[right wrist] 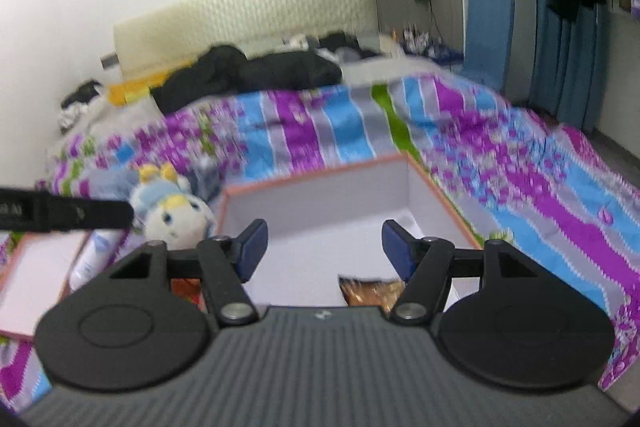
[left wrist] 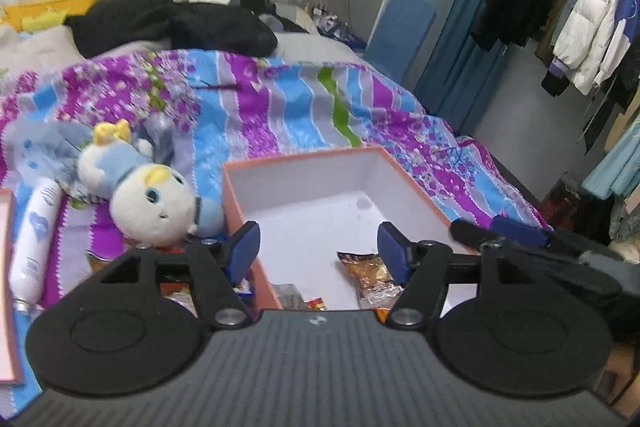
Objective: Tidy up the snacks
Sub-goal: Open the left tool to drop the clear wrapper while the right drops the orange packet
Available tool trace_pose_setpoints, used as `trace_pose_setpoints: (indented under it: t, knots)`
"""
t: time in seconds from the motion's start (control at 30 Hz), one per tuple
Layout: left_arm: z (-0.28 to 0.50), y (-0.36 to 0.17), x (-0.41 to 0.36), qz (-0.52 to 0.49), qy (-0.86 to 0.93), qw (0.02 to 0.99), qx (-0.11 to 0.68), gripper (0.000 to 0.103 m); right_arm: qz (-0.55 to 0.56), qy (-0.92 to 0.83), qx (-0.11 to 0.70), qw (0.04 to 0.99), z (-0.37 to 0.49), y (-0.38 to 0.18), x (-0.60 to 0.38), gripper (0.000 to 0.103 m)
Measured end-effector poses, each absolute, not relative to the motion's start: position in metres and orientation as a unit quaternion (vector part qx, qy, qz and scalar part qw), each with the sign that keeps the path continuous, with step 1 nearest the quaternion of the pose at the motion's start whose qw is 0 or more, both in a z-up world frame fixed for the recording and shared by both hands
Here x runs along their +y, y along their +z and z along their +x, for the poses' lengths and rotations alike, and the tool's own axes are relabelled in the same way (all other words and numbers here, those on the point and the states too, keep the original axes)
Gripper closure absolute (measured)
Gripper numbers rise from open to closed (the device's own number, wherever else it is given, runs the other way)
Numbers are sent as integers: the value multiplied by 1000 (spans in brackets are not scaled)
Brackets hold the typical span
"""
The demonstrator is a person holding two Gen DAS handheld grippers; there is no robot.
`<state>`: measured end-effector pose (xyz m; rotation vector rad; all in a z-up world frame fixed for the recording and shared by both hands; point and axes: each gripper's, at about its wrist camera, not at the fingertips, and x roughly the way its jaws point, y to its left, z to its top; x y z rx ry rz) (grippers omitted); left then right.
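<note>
1. Holding both grippers over the near end of the box, you have each one spread with nothing between its blue pads: the left gripper straddles the box's left wall, and the right gripper points down into its white interior.
2. Your snacks sit at the near end of the box floor. The crinkly orange-and-gold packet lies just under the left gripper's right-hand pad, with smaller wrapped pieces beside it.
3. More wrappers lie outside the box on the quilt, so I judge the sorting only partly done.
4. The far half of the box is bare, which probably explains why you hover here: that is the room left to fill.
5. The box lid rests open-side up to the left, likely parked out of the way so that the opening stays free.
6. The plush doll and the white tube lie between lid and box; they are not snacks and look like clutter to work around.
7. The left view is sharper and shows the small pieces and the outside wrappers, which the right view mostly hides behind its own body.
8. The right view shows the lid's full white inside, where the left view catches only its edge.
9. Each camera catches the other gripper at the edge of its view, so your hands are close together.
</note>
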<state>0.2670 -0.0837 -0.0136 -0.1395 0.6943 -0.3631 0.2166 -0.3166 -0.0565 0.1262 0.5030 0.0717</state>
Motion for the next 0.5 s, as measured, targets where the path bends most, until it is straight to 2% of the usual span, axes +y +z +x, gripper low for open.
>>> trace_pose_setpoints:
  t: [0.17, 0.5]
  knots:
    - [237, 0, -66, -58, -171, 934, 309, 25, 64, 46, 219, 973, 192, -37, -301, 38]
    - [175, -5, -26, -42, -151, 947, 282, 23, 90, 65, 197, 974, 129, -47, -270, 38]
